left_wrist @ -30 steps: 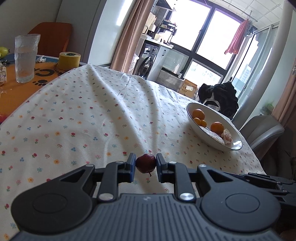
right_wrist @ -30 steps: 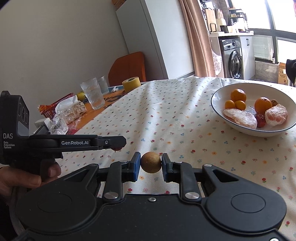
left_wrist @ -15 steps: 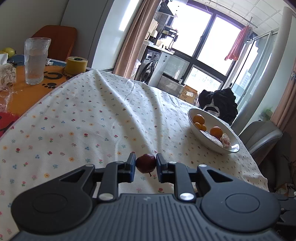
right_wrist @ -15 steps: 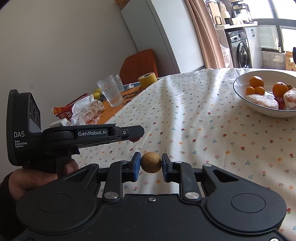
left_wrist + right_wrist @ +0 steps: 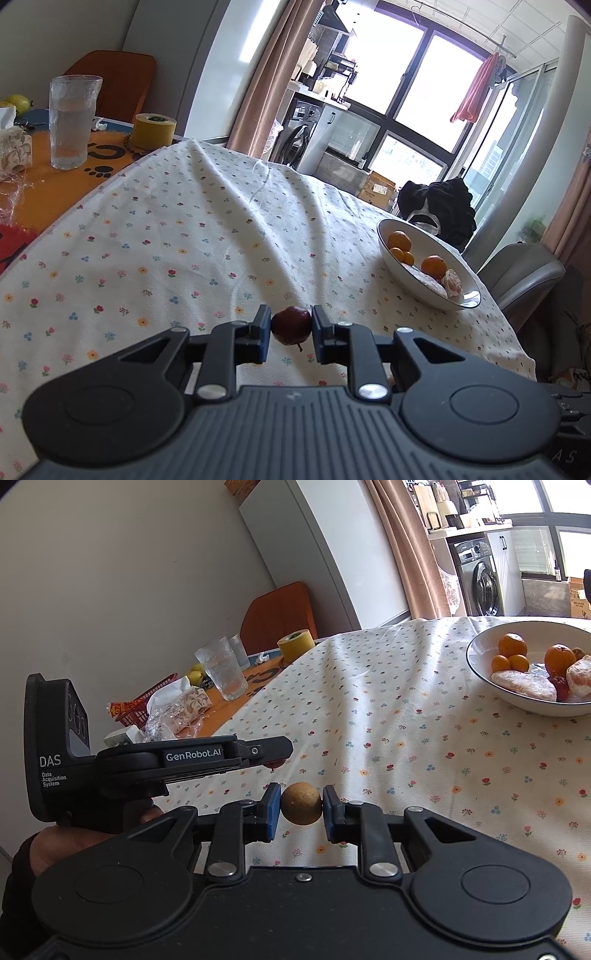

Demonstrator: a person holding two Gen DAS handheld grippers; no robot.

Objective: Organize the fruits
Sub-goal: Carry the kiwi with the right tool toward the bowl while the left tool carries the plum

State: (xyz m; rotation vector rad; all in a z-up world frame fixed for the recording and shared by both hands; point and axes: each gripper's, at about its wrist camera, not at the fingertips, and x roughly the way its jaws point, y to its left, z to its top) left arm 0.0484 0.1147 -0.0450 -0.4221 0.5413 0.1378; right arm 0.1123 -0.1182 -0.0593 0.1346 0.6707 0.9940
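Right tool pinches a brown fruit.

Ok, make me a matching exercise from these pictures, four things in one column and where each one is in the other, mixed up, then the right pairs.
Things:
1. dark red fruit
2. round brown fruit
3. oranges
4. drinking glass

Places:
A. in the white bowl
B. on the orange mat beyond the tablecloth
C. between the fingers of the right gripper
D. between the fingers of the left gripper

Pairs: 1-D, 2-C, 3-A, 4-B
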